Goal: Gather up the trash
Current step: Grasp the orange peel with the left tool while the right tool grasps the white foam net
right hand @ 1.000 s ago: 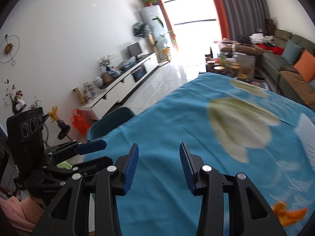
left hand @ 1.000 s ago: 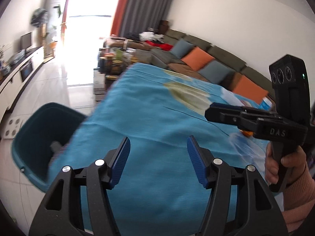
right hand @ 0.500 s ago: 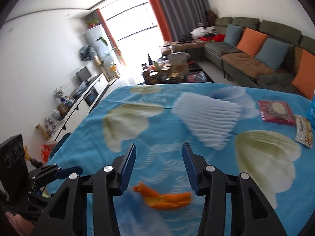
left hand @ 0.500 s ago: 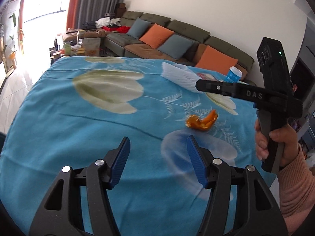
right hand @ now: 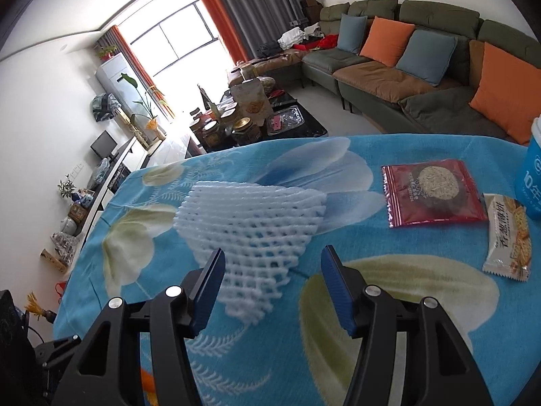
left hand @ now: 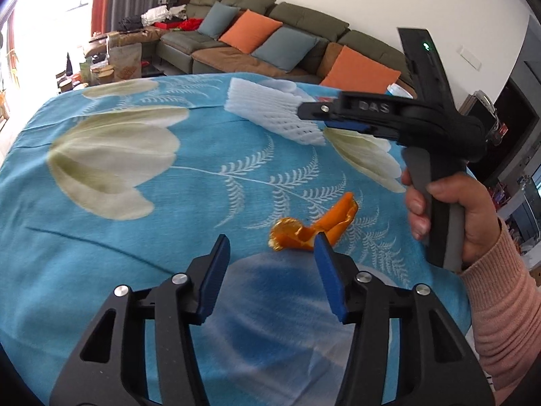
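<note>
We hold the left hand-held gripper low over the table, which is covered by a blue flowered cloth, with its blue pads spread apart and nothing between them. The orange peel lies flat on the cloth just ahead of the right-side pad, a little right of the gap, so we judge this gripper is lined up to take that scrap next and needs a small shift to centre it. Further right, the white foam fruit net lies on the cloth with its narrow end pointing toward us. The right hand-held gripper hangs just above that end, its pads wide apart and empty, the net's tip sitting in the gap but touching neither pad as far as we can tell; this looks like the approach for a pinch on the thin end. In the left view our right hand wraps the grip from below, with the tool level and pointing across the table. To the right lie a red snack packet, a cracker wrapper and a blue cup at the edge, all apart from both grippers.
</note>
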### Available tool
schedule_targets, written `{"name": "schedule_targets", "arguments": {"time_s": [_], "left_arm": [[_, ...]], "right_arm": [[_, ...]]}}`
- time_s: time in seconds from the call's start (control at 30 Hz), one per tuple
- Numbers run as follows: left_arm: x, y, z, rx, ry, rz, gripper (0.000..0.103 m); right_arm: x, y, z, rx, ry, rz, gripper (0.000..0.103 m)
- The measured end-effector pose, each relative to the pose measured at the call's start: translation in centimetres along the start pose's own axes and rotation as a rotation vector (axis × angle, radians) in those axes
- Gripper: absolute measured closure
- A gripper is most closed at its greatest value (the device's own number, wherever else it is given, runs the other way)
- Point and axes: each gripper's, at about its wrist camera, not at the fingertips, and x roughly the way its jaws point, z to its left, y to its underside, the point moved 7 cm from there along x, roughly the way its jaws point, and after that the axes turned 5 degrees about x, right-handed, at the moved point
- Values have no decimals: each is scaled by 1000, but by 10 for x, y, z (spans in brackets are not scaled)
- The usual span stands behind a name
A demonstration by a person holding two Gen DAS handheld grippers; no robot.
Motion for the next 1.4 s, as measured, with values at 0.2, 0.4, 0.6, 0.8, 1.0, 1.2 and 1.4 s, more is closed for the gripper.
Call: {"name": "schedule_targets", "arguments": {"time_s": [0.2, 0.4, 0.6, 0.8, 1.0, 1.2, 1.4], "left_arm": [[13, -3, -6, 1, 33, 25, 59], [15, 0, -10, 10, 45, 30, 73], [11, 0, -12, 9, 32, 18, 77], [0, 5, -9, -5, 32, 2, 81], [-17, 9, 1, -29, 22, -26, 83], [-40, 16, 13, -45, -6, -60, 86], [-62, 27, 24, -60, -24, -88, 92]], "right_arm": [[16, -1, 6, -6, -18, 26, 43], [17, 2, 12, -47, 20, 18, 62], [13, 5, 13, -50, -5, 23, 96], [-3, 6, 21, -49, -62, -6, 97], [-29, 10, 31, -45, -124, -50, 97], [-51, 23, 45, -46, -183, -79, 97], [-67, 35, 57, -39, -240, -96, 97]]}}
